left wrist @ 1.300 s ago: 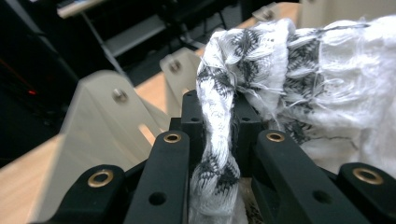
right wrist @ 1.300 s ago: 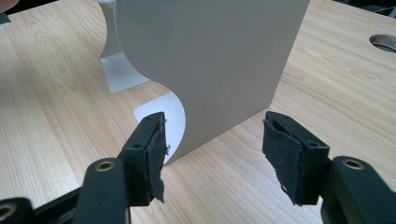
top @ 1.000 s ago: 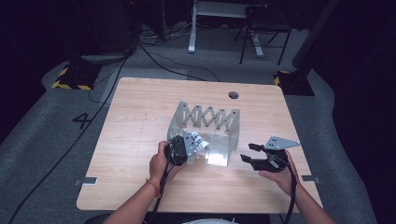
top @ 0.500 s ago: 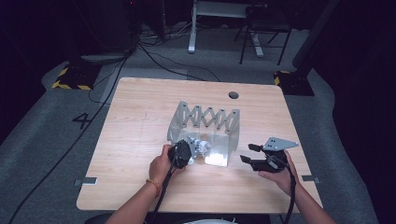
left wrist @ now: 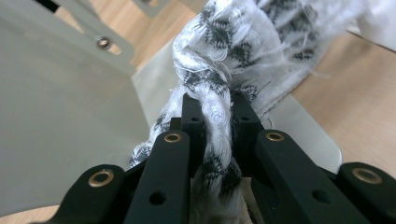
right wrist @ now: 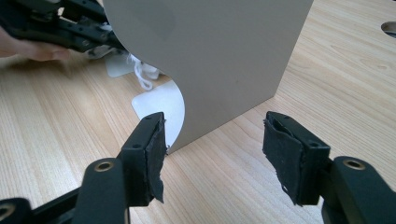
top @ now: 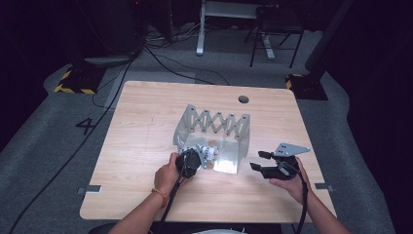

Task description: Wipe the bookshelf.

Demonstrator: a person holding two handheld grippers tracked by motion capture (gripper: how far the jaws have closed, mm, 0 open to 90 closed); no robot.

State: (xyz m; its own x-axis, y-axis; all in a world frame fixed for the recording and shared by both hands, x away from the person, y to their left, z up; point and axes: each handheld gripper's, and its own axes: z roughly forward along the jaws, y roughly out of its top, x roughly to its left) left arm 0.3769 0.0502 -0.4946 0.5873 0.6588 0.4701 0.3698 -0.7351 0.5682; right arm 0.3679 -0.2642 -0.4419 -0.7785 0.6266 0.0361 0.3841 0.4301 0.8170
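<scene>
**Left tongs clamped on cloth inside metal rack; right tongs idle and wide**

Item under work: 1 white cloth (left wrist: 224, 70) with a dark woven pattern, bunched into a rope-like twist. It lies on the base plate of a grey metal rack (top: 214, 122), an accordion-backed folding piece with 2 side walls, standing near the middle of the bench (top: 146, 117).

Left tongs (top: 197, 161): closed tight on the cloth. In the left gripper view the twist runs straight out between the jaws and away from them, its long axis in line with the tongs, the loose bulk lying beyond the tips over the rack's base.

Right tongs (right wrist: 212, 154): jaws wide, nothing between them. They sit low over the bench just outside the rack's right wall, pointed at that wall's lower corner and apart from it. The left hand is plainly the nearer to the cloth; the wall stands between the cloth and the right tongs.

Surface: pale wood-grain top with 1 round cable hole (top: 243, 99) at the far edge. Room: dark, grey carpet, cables and stands beyond.
</scene>
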